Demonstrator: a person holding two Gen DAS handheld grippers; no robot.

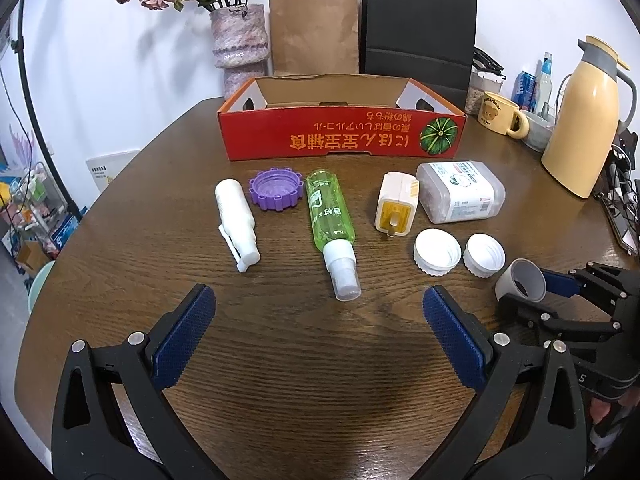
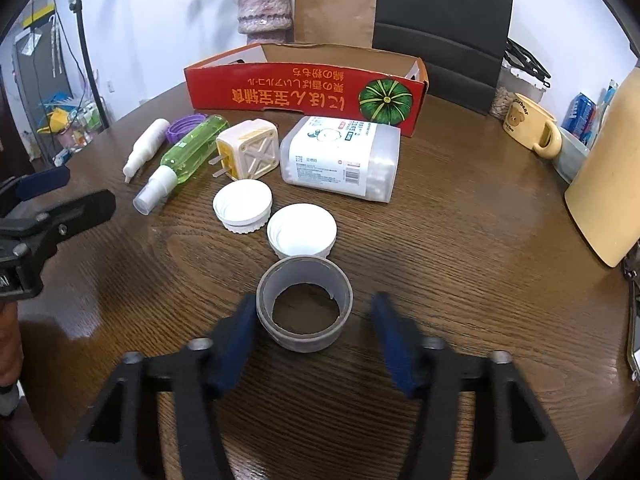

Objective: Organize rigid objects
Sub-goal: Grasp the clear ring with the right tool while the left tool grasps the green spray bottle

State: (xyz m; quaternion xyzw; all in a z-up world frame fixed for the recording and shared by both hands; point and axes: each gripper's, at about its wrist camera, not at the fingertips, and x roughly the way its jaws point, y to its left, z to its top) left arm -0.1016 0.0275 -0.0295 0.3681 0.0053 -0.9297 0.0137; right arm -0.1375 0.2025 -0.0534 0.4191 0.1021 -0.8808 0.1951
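Right wrist view shows the right gripper (image 2: 314, 322) with jaws wide around a light, stiff, thin-walled grey ring (image 2: 304, 304), best pinched across its outer wall.

Your round wooden desk (image 1: 280, 360), white wall (image 1: 120, 60) behind it, vase (image 1: 239, 40) of dried flowers, two paper bags, cluttered shelf at left.

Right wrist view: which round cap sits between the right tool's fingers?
The grey ring-shaped cap, translucent and open through its middle. The two white caps lie beyond it; the purple one is far left.
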